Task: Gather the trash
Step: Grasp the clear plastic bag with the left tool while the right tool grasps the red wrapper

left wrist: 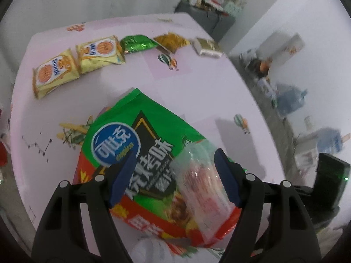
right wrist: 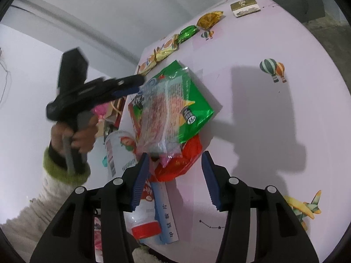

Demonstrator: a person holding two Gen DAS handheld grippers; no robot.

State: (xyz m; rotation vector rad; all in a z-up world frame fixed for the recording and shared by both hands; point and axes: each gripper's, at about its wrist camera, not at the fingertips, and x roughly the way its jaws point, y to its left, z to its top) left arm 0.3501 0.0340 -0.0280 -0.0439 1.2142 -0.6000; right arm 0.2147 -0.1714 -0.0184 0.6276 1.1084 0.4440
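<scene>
A pale pink table (right wrist: 274, 131) with printed balloons and aeroplanes carries everything. The largest item is a green and red foil crisp bag (left wrist: 140, 131), (right wrist: 197, 100), lying flat near the table's left edge as the right wrist view shows it; its long axis runs from the near edge toward the far row of wrappers, green end away, red end toward the cameras. On top of it lies a clear plastic wrapper with red print (left wrist: 204, 186), (right wrist: 160, 118), long axis roughly along the bag's.

The left gripper (left wrist: 175, 175), (right wrist: 131, 87) hangs over the bag with its jaws apart, the clear wrapper between them close to the right pad; whether that pad touches it is unclear. The person's hand (right wrist: 76, 135), in a cream sleeve with a green cuff, holds that tool's handle. The right gripper (right wrist: 175, 179) has its jaws apart around the bag's red end, with no clear contact.

Below the bag sit a white and blue carton (right wrist: 164, 219) and a white bottle with a red cap (right wrist: 144, 225); a white printed can (right wrist: 120, 149) stands past the table edge.

Along the far side lie two yellow biscuit packets (left wrist: 76, 61), a green foil wrapper (left wrist: 137, 42), a gold wrapper (left wrist: 171, 40) and a small gold and white box (left wrist: 207, 47)
</scene>
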